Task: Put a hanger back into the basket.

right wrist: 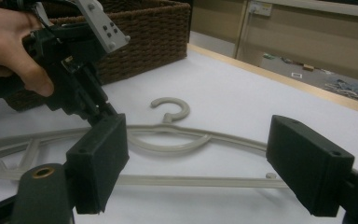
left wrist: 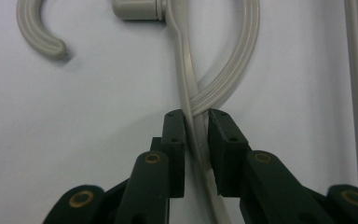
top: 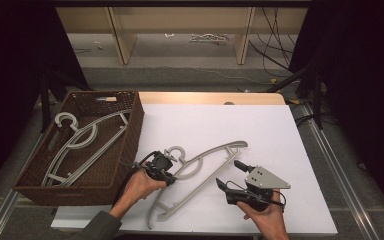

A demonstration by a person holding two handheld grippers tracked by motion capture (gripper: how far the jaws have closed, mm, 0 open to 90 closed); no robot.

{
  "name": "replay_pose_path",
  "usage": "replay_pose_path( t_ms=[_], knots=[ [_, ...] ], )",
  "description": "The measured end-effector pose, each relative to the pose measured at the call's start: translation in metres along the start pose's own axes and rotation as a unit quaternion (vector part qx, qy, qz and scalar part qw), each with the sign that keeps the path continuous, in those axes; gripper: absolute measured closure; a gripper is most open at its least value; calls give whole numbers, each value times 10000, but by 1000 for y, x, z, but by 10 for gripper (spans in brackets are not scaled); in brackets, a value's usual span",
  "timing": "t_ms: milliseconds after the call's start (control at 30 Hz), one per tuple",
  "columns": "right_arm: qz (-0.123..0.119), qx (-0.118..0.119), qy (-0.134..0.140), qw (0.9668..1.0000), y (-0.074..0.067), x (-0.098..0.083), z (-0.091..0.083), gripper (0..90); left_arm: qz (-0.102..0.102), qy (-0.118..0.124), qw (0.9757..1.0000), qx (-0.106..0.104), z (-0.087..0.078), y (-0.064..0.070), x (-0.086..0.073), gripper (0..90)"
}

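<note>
The left gripper, black with two jaws and held in the person's left hand, is closed to a narrow gap around the thin shoulder bar of a light grey plastic clothes hanger. In the left gripper view the two black pads sit on either side of that bar, just below the point where a curved inner loop joins it, and appear to pinch it. The right gripper, held in the person's right hand with a grey three-cornered plate on top, has its jaws spread wide with nothing between them; it hovers just beside the hanger's lower bar.

The hanger lies flat on the white table top, near the front and middle, its round hook pointing toward the far-left, close to the left gripper. Its long arm stretches toward the far-right.

At the left edge of the table stands a dark brown woven wicker basket. Inside it lies a second grey plastic hanger, flat on the bottom.
</note>
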State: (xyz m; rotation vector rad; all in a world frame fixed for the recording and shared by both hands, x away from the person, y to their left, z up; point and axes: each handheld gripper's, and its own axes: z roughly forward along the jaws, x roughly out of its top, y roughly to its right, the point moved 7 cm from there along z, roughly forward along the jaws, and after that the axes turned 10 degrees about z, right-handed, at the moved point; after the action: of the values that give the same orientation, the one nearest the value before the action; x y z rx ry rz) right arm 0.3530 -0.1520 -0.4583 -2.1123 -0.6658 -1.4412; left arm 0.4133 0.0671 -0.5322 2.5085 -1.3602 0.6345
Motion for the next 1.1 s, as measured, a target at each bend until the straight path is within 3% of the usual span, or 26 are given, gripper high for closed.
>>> replay_pose_path(
  t_ms=[200, 267, 300, 367, 533, 667, 767, 833, 867, 933, 1067, 1100],
  knots=[
    [-20, 22, 13, 10000, -1, 1, 0, 218, -119, -202, 9997, -26, 2, 0, 4, 766],
    [-25, 27, 6, 10000, -1, 1, 1, 218, -25, -249, 9997, 25, 2, 1, 4, 764],
    [-35, 24, 15, 10000, -1, 1, 1, 219, 168, -429, 9989, 17, 0, 0, 4, 764],
    [-35, 24, 9, 10000, -1, 0, 1, 219, 100, -454, 9989, 5, 1, 1, 5, 765],
    [-116, -10, 75, 9999, 0, 2, 2, 222, 172, -487, 9987, -24, 1, 0, 6, 774],
    [-105, -11, 72, 9999, 1, 2, 2, 223, 122, -459, 9987, -171, 0, -4, 5, 787],
    [-104, 19, 51, 9999, 1, 2, 1, 223, -38, -329, 9991, -248, 1, -5, 7, 803],
    [-103, 14, 76, 9999, 1, 2, 2, 223, 34, -316, 9992, -234, 1, -8, 7, 811],
    [-103, 14, 76, 9999, 1, 2, 2, 223, -235, -99, 9995, -208, 4, -6, 11, 811],
    [-101, 16, 52, 9999, 1, 2, 1, 223, -124, -105, 9997, -158, 4, -11, 12, 815],
    [-59, -12, 64, 10000, 2, 2, 1, 223, -112, 57, 9999, -99, 1, -16, 16, 818],
    [-15, 18, 38, 10000, 2, 2, 1, 223, -77, 112, 9999, 13, -3, -21, 18, 818]
  ],
)
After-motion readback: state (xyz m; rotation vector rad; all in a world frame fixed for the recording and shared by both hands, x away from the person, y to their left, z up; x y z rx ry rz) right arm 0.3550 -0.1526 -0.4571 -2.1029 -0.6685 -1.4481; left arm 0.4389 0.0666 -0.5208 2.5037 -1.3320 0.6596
